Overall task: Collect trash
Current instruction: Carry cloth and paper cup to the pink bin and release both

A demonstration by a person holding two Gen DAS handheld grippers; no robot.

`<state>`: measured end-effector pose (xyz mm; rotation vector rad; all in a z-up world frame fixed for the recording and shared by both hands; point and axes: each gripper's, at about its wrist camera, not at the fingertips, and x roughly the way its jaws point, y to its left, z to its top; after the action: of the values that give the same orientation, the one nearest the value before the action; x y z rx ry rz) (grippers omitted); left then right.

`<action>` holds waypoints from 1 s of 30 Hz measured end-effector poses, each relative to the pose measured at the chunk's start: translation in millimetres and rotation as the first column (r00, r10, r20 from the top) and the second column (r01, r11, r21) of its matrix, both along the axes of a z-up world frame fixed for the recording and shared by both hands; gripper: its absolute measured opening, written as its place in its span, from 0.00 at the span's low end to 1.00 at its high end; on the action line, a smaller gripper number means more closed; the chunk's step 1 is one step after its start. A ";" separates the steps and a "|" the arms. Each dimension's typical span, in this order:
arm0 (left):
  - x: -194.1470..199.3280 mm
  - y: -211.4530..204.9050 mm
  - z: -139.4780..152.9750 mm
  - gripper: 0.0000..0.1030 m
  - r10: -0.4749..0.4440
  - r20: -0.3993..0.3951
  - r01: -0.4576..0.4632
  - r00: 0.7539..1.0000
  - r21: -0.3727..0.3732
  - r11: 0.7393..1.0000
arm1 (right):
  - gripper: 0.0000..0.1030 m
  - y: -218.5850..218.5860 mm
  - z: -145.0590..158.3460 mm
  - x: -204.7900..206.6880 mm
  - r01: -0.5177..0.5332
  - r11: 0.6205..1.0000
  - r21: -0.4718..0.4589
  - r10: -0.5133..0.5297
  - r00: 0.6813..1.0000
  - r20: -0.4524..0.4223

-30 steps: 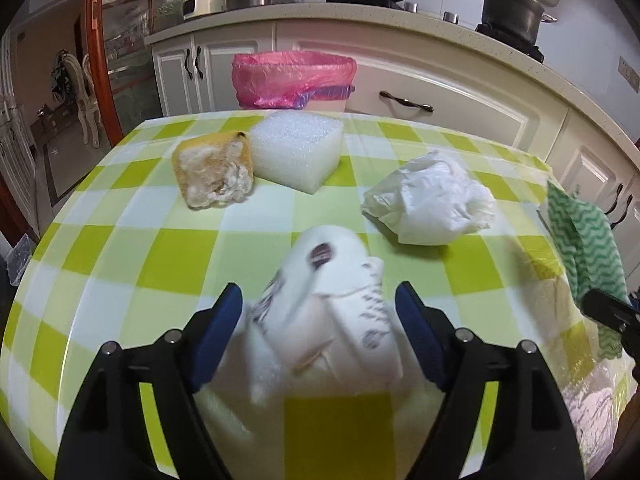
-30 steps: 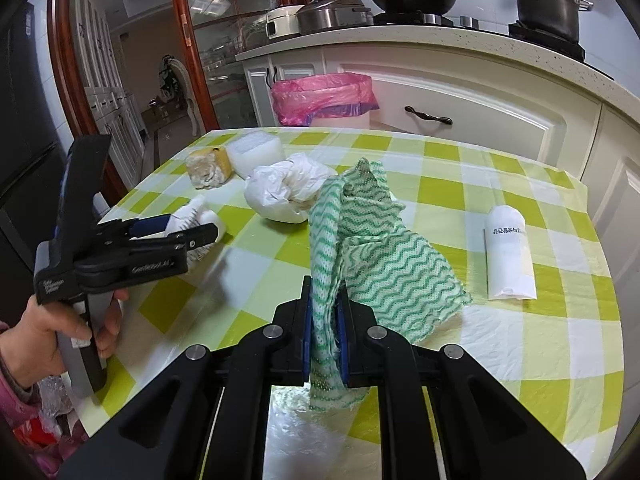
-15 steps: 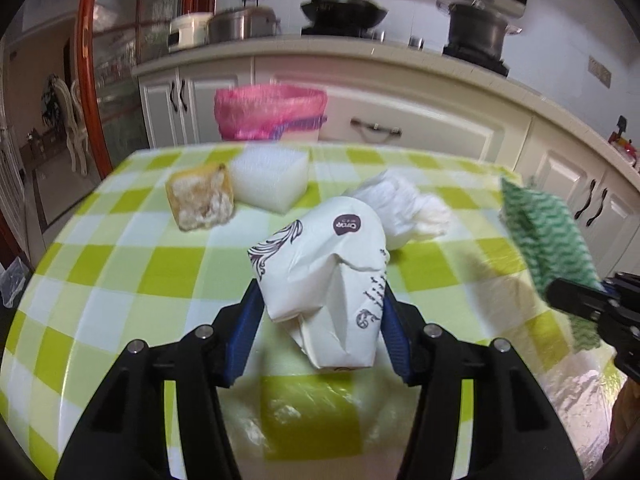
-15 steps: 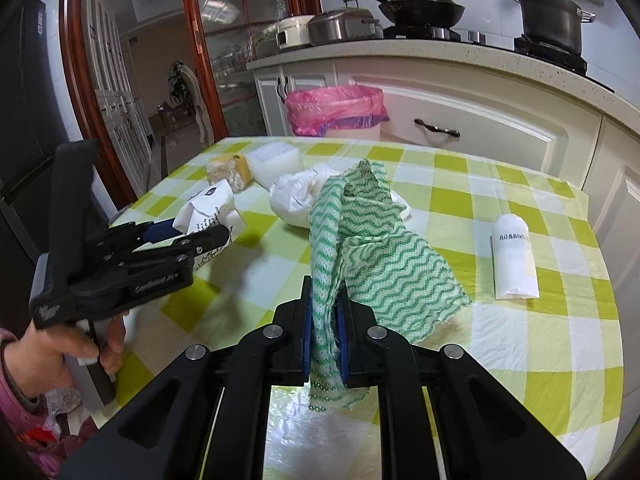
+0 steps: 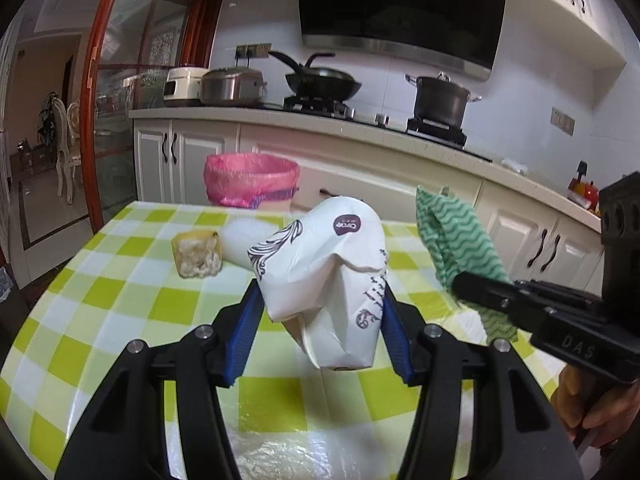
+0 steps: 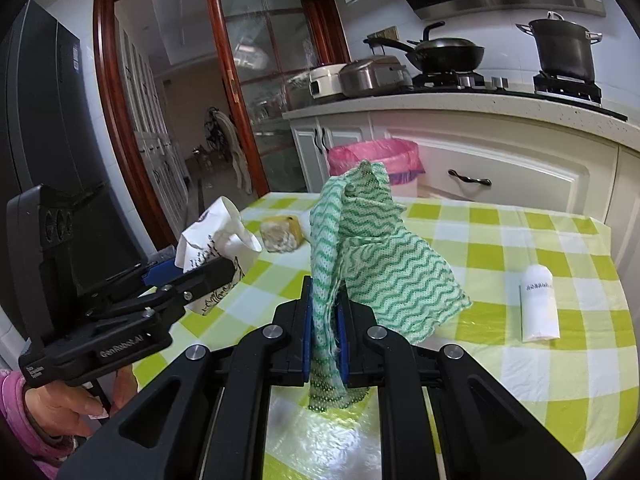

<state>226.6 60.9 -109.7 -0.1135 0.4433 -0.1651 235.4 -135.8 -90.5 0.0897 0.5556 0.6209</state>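
Between the left tongs' blue pads, a crumpled white paper bag is pinched above the checked table. Right of it, the right tongs are pressed together on a green wavy cloth. Beyond both stands a pink-lined bin; a bread chunk lies ahead-left.

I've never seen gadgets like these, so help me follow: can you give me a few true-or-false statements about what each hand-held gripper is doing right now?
1. The left hand-held gripper holds a crumpled white paper bag. True.
2. The right hand-held gripper is open with nothing in it. False: it is clamped on a green wavy-patterned cloth.
3. The bin with the pink liner stands on the checked table. False: it stands beyond the table's far edge.
4. A white roll lies on the table. True.
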 end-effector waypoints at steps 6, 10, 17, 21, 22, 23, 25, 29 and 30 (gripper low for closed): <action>-2.4 3.4 13.5 0.53 0.018 0.032 -0.018 0.999 -0.006 1.000 | 0.12 9.3 10.9 1.1 -0.009 1.000 0.000 0.009 0.999 0.033; 5.3 8.1 21.2 0.53 0.031 0.049 -0.031 0.998 0.004 1.000 | 0.12 15.5 17.2 10.5 -0.016 1.000 -0.002 0.016 0.999 0.049; 32.1 20.5 32.6 0.53 0.052 0.064 -0.053 0.997 0.010 0.999 | 0.12 24.9 27.9 38.0 -0.027 1.000 0.008 0.026 0.997 0.072; 48.6 25.2 40.6 0.53 0.051 0.075 -0.052 0.996 0.008 0.999 | 0.12 32.0 35.1 55.5 -0.040 0.999 0.012 0.038 0.995 0.090; 54.2 26.2 43.2 0.53 0.051 0.079 -0.051 0.996 0.007 0.999 | 0.12 33.5 36.3 59.6 -0.041 0.999 0.013 0.040 0.995 0.093; 57.7 27.7 44.3 0.53 0.050 0.081 -0.051 0.995 0.007 0.999 | 0.12 35.2 37.9 66.1 -0.043 0.999 0.016 0.041 0.995 0.096; 69.7 29.7 48.3 0.53 0.047 0.085 -0.048 0.995 0.008 0.999 | 0.12 38.5 40.6 77.9 -0.046 0.999 0.017 0.044 0.994 0.104; 96.2 36.1 56.1 0.53 0.050 0.097 -0.052 0.994 0.012 0.999 | 0.12 48.0 47.9 108.9 -0.059 0.998 0.018 0.056 0.991 0.125; 104.2 38.9 58.1 0.53 0.054 0.099 -0.055 0.994 0.009 0.998 | 0.12 50.1 49.0 115.6 -0.061 0.998 0.017 0.058 0.990 0.130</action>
<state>330.9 99.8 -51.7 -0.1051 0.3419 -0.1139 351.0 -85.7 -41.5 0.0523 0.4274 0.6855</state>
